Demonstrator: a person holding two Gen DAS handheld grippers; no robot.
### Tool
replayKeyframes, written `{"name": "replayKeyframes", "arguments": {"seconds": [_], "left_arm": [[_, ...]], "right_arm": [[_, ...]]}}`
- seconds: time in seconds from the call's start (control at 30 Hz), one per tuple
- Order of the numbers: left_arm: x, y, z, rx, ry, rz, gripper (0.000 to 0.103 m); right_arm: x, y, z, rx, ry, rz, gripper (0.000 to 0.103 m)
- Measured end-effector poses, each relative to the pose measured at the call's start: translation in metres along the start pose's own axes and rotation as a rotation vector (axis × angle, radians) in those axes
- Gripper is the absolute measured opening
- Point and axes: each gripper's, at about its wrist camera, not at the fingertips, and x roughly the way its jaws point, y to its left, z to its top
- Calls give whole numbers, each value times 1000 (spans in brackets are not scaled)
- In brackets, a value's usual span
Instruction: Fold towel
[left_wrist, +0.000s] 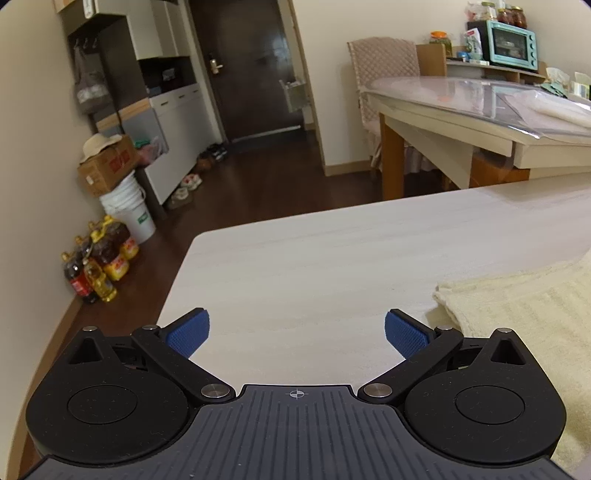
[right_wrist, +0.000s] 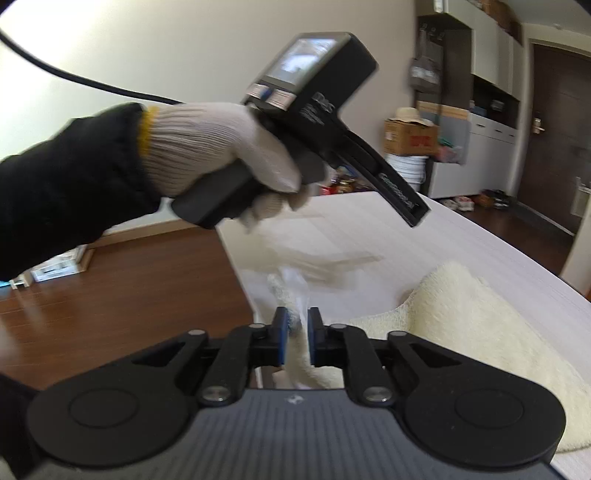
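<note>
A cream towel (left_wrist: 524, 314) lies on the pale wooden table (left_wrist: 332, 258), at the right of the left wrist view. My left gripper (left_wrist: 297, 334) is wide open and empty, over bare table to the left of the towel's edge. In the right wrist view my right gripper (right_wrist: 295, 332) has its jaws nearly closed on a raised edge of the towel (right_wrist: 461, 321), with cloth between the blue pads (right_wrist: 282, 334). The rest of the towel lies bunched to the right. The gloved hand holding the left gripper (right_wrist: 332, 122) is above the table.
A second table (left_wrist: 480, 110) and a covered chair (left_wrist: 380, 70) stand beyond the table's far edge. Oil bottles (left_wrist: 99, 258), a white bucket (left_wrist: 129, 210) and a cardboard box (left_wrist: 107, 166) are on the floor at the left. A dark door (left_wrist: 251, 66) is at the back.
</note>
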Motion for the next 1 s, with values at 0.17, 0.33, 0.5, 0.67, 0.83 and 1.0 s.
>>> {"name": "replayKeyframes", "arguments": {"seconds": [0.17,0.33,0.5,0.67,0.83,1.0], "left_arm": [[15,-7,2,44,8,-42,103],[27,-12,4,22,49,-166,103],[38,-18,4,-35,103,-301,103],[39,-27,5,-20,96,-354,103],[26,-38,7,18,65,-381,103],[21,-54,5,104,62,-365,103]], "right_arm": [[-23,-32,4,22,-41,-136,35],[-18,-73,7,32,34,-282,38],[-15,-80,3,31,54,-321,38],[-11,-83,-4,80,58,-336,38],[-4,-89,-3,110,67,-337,40],[-4,-89,0,51,58,-329,40]]}}
